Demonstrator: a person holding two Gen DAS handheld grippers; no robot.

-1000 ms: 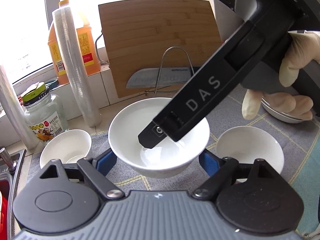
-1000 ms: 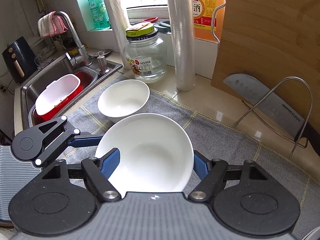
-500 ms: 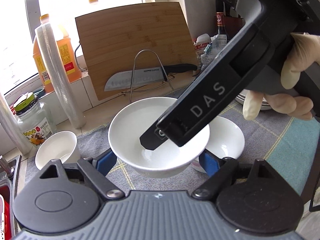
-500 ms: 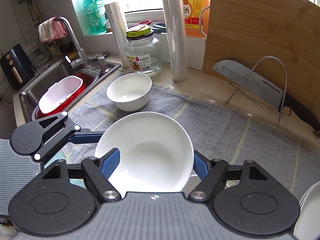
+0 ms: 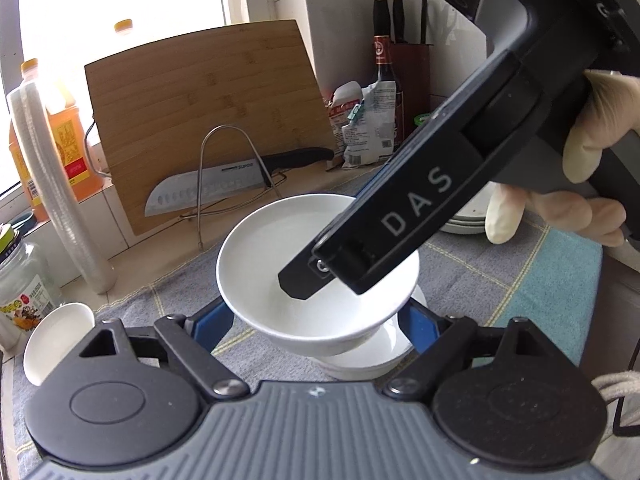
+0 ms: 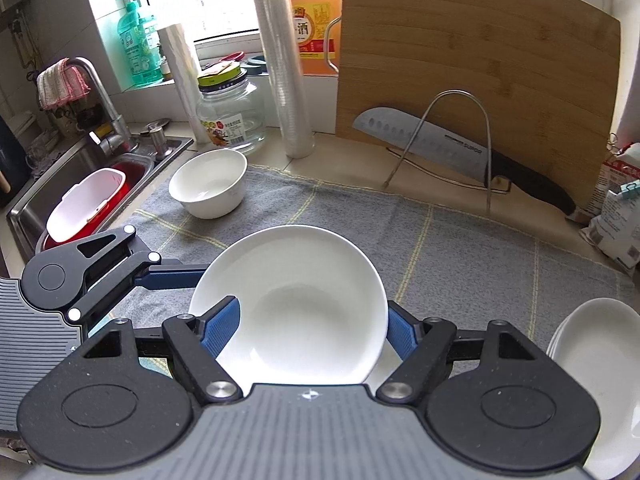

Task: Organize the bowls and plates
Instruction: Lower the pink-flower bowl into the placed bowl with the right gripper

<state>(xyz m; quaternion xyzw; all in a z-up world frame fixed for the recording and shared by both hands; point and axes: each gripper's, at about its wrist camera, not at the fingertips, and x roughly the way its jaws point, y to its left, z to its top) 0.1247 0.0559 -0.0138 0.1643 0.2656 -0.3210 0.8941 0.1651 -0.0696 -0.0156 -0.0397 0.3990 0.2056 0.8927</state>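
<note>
**Left wrist view: one bowl carried by both claws above a second bowl**

Left wrist view showed the left claw pinching a large white bowl between its blue pads, with the bowl raised off the grey cloth covering the table. Directly beneath it sat another white bowl, partly hidden. The right claw's black body, held by a gloved hand, reached down from the upper right, one finger over the bowl's far rim.

From the right wrist view, the right claw was pressed onto the same large white bowl, a blue pad at each side of the rim. The left claw's finger met the bowl from the left. A small white bowl stood well apart on the cloth near the sink. Stacked white plates lay at the right edge. A cutting board and a knife stood at the back.
</note>
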